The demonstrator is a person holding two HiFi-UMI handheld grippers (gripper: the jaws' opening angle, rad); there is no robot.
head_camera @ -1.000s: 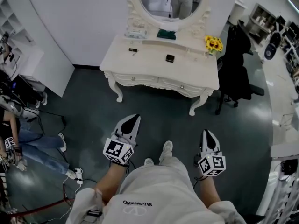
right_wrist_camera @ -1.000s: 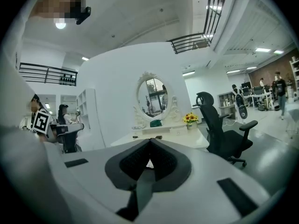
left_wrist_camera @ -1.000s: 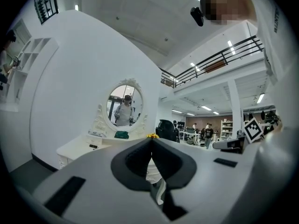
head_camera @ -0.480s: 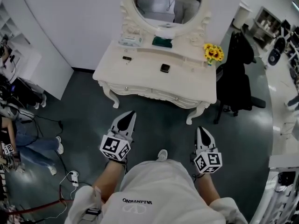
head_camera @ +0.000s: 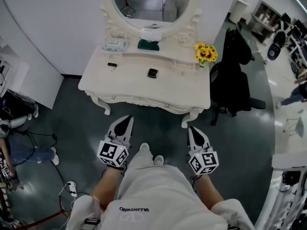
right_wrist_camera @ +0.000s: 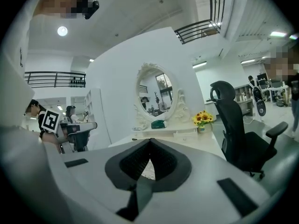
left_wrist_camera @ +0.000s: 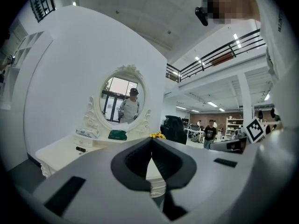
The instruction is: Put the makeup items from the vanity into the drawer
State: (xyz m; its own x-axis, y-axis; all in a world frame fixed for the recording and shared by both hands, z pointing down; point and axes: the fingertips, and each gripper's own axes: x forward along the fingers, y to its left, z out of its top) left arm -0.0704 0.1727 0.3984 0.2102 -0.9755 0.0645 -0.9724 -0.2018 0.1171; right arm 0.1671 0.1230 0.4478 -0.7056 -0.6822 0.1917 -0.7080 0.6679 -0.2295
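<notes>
The white vanity stands ahead of me under its oval mirror. On its top lie a black compact and a small dark item. A green pouch and a pale box sit on the raised shelf. The drawer fronts are closed. My left gripper and right gripper hang low in front of the vanity, well short of it. Each is shut with nothing between its fingers: left gripper, right gripper.
Sunflowers in a pot stand at the vanity's right end. A black office chair is close on its right. A white shelf unit and cables on the floor are to the left. People stand far off in the room.
In the head view the vanity has shifted left and down, nearer to me. Both grippers have kept their places at my sides, still shut.
</notes>
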